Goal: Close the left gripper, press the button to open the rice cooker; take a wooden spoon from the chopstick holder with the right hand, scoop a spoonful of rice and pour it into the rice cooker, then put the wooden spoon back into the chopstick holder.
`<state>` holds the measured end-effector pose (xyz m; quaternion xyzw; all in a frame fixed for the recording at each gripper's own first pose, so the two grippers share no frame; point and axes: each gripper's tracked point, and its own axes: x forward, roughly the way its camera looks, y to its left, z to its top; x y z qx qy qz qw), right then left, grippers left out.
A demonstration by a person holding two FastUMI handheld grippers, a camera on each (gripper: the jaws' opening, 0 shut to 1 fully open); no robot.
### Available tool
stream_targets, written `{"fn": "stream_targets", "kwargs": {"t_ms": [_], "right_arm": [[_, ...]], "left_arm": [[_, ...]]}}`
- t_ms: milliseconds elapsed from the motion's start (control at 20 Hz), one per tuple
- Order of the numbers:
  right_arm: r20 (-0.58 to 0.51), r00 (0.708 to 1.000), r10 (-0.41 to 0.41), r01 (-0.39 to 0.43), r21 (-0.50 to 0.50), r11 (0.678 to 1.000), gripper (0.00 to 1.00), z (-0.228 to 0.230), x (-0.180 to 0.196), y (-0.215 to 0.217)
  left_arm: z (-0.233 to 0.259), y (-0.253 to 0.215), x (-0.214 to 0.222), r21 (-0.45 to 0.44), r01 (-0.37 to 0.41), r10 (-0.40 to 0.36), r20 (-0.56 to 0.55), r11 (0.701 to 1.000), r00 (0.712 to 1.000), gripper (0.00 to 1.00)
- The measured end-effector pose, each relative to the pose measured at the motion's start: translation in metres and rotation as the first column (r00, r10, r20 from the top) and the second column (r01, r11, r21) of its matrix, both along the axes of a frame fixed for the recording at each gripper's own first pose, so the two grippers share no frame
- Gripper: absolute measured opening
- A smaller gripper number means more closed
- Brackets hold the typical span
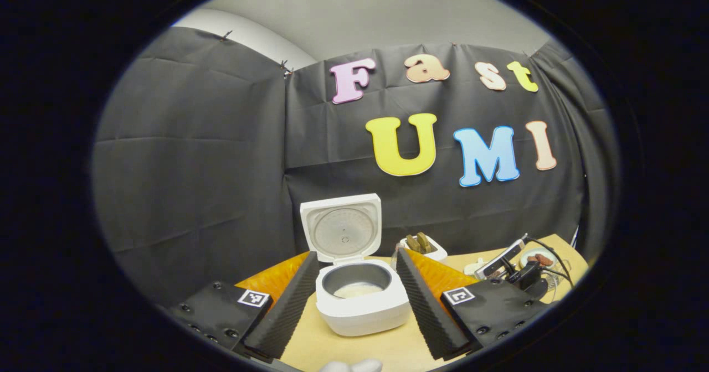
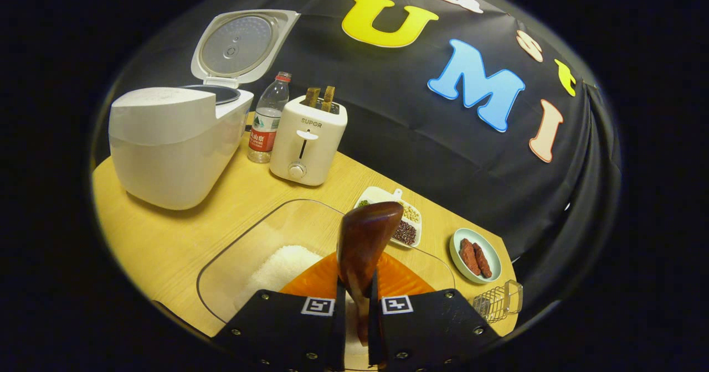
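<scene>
The white rice cooker [image 1: 363, 311] stands open on the table, its lid [image 1: 342, 228] upright and a little rice in the pot [image 1: 357, 283]. My left gripper [image 1: 355, 258] is open, with one finger seen on each side of the cooker and nothing between them. My right gripper [image 2: 357, 300] is shut on the handle of the dark wooden spoon [image 2: 366, 236]. The spoon's bowl points up and forward above the clear container [image 2: 238, 244] of white rice [image 2: 279, 267]. The cooker [image 2: 171, 139] sits to the far left, lid [image 2: 238, 45] raised. The wire chopstick holder [image 2: 498, 300] is at the right.
A water bottle [image 2: 268, 117] and a white toaster [image 2: 307, 139] with toast stand behind the container. A small tray of grains [image 2: 407, 222] and a plate of red sausages [image 2: 475, 256] lie to the right. The other gripper [image 1: 512, 269] with cables shows at the table's right.
</scene>
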<state>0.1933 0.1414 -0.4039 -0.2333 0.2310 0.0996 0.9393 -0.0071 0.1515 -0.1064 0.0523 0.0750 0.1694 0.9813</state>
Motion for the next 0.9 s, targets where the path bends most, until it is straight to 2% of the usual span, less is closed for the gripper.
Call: {"fn": "stream_targets", "kwargs": {"t_ms": [250, 350, 400, 500, 600, 650, 800, 900], "right_arm": [[-0.076, 0.997, -0.031, 0.045, 0.183, 0.982, 0.17, 0.0, -0.002, 0.028], [-0.125, 0.991, -0.046, 0.08, 0.281, 0.956, 0.17, -0.003, -0.004, 0.039], [-0.143, 0.988, -0.056, 0.098, 0.311, 0.945, 0.17, 0.0, -0.004, 0.039], [-0.182, 0.982, -0.057, 0.127, 0.405, 0.905, 0.17, 0.002, -0.005, 0.044], [-0.236, 0.969, -0.067, 0.183, 0.513, 0.838, 0.17, 0.004, -0.005, 0.04], [-0.275, 0.959, -0.073, 0.223, 0.567, 0.793, 0.17, 0.004, -0.004, 0.037], [-0.39, 0.916, -0.096, 0.36, 0.69, 0.628, 0.17, -0.001, -0.003, 0.024], [-0.437, 0.894, -0.1, 0.417, 0.728, 0.544, 0.17, -0.006, -0.003, 0.016]], "left_arm": [[0.001, 0.006, -0.005, 0.008, -0.012, 0.012, -0.004, 1.0, 1.0, 1.0], [0.003, 0.01, -0.009, 0.013, -0.02, 0.02, -0.004, 1.0, 1.0, 0.98], [0.006, 0.011, -0.011, 0.014, -0.023, 0.023, -0.003, 1.0, 1.0, 1.0], [0.007, 0.014, -0.012, 0.017, -0.029, 0.029, 0.0, 0.999, 1.0, 1.0], [0.008, 0.015, -0.014, 0.018, -0.034, 0.034, 0.001, 0.999, 0.999, 1.0], [0.007, 0.014, -0.014, 0.015, -0.035, 0.035, 0.0, 0.999, 0.999, 1.0], [0.006, 0.012, -0.013, 0.006, -0.039, 0.039, -0.003, 0.999, 0.999, 0.98], [0.009, 0.012, -0.013, 0.016, -0.037, 0.037, 0.0, 0.999, 0.999, 1.0]]}}
